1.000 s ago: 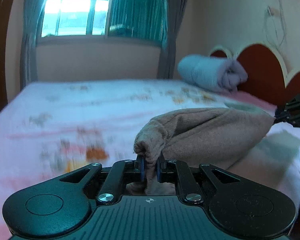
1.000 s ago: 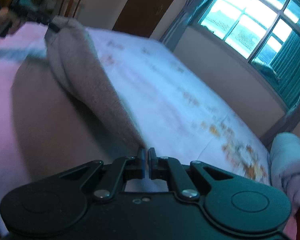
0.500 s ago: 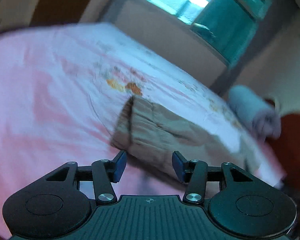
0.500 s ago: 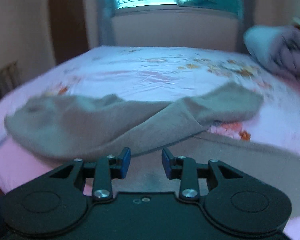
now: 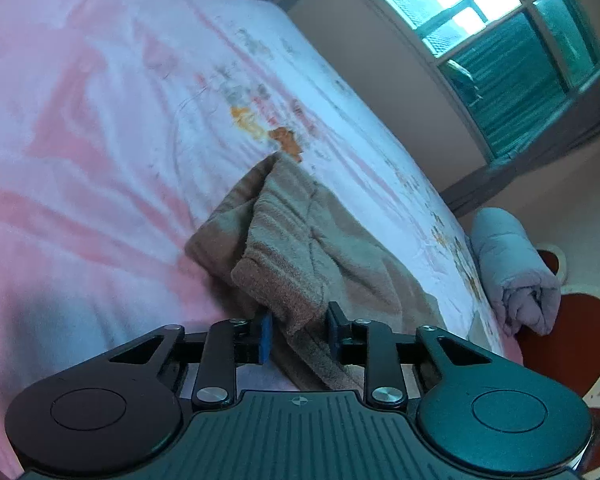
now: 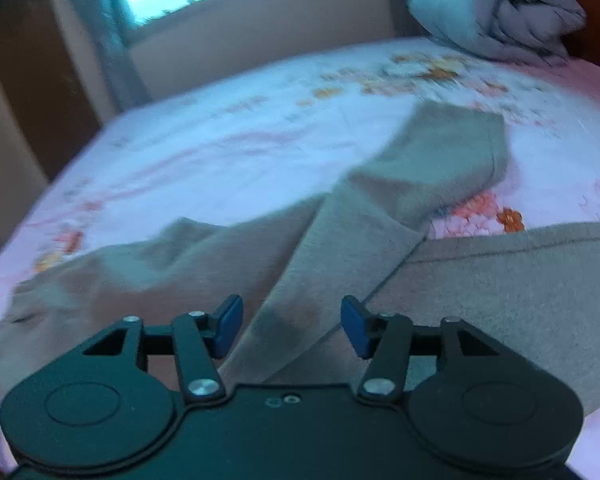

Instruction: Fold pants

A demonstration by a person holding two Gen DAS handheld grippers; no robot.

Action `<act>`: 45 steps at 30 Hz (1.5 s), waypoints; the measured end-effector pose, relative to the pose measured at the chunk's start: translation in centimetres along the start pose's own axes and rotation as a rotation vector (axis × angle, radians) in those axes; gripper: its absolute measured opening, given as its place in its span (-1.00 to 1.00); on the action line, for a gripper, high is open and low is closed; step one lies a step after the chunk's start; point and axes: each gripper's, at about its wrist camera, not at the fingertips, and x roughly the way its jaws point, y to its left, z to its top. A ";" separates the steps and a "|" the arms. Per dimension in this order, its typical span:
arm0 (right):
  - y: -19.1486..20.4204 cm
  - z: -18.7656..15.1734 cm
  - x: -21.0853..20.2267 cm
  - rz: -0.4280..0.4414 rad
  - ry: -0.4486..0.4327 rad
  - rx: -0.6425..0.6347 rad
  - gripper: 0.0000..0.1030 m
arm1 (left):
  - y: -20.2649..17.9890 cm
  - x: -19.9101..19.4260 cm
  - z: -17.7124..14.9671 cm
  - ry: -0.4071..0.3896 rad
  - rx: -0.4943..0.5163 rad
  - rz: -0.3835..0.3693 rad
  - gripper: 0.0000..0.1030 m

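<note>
- Bed: pink and white floral sheet, lying under everything and filling both views.
- Pants: grey-brown, lying on the bed toward 6 o'clock; one leg is crossing over toward 1 o'clock, the cuff end bunching at 12 o'clock in the left view.
- Rolled blanket: sitting at 1 o'clock by the headboard.
- Left claw: released, jaws straddling a fabric fold without pinching it.
- Right claw: released, hovering above the leg.
- Progress: apparently one rough fold is showing; straightening and further folds are remaining.
- Unclear: waistband is lying outside both views; the right view is blurring.
</note>
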 end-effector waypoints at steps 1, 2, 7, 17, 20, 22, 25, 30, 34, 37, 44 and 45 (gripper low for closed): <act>0.4 0.3 1.0 -0.047 0.026 -0.001 0.04 | -0.2 -0.1 0.0 -0.005 0.003 -0.007 -0.50; 0.8 0.4 2.1 -0.093 0.059 -0.008 0.14 | -0.3 -0.3 0.2 -0.009 0.005 -0.016 -0.51; -1.9 0.6 2.7 0.022 0.080 0.087 -1.00 | -1.5 -0.4 2.6 -0.002 0.046 -0.065 -0.53; -4.9 4.8 -3.2 0.243 -0.044 0.252 -1.00 | -9.4 0.1 12.2 -0.035 0.245 -0.185 -0.54; -5.3 2.5 -2.6 0.199 0.022 0.248 -1.00 | -8.2 -0.5 10.0 -0.001 0.255 -0.172 -0.54; -5.9 0.6 -1.6 0.179 0.081 0.267 -1.00 | -6.5 -0.6 8.2 0.018 0.239 -0.151 -0.54; -6.7 -1.9 -0.8 0.137 0.144 0.350 -0.86 | -3.3 -0.5 6.0 0.036 0.170 -0.127 -0.54; -6.8 -2.8 -2.9 0.094 0.094 0.409 -0.15 | -0.5 -0.7 4.4 0.039 0.127 -0.115 -0.54; -3.7 -0.6 -2.9 0.057 0.078 0.294 0.28 | -0.9 -0.5 4.1 0.037 0.135 -0.118 -0.54; -0.8 0.9 -1.3 0.005 0.114 0.185 0.21 | -1.3 -0.4 4.3 0.033 0.138 -0.125 -0.54; 1.4 0.0 2.6 -0.141 0.184 0.032 -0.99 | -0.7 0.1 4.1 0.046 0.126 -0.108 -0.54; 0.4 0.2 2.0 -0.108 0.161 0.071 -1.00 | -0.6 0.5 4.3 0.064 0.110 -0.105 -0.54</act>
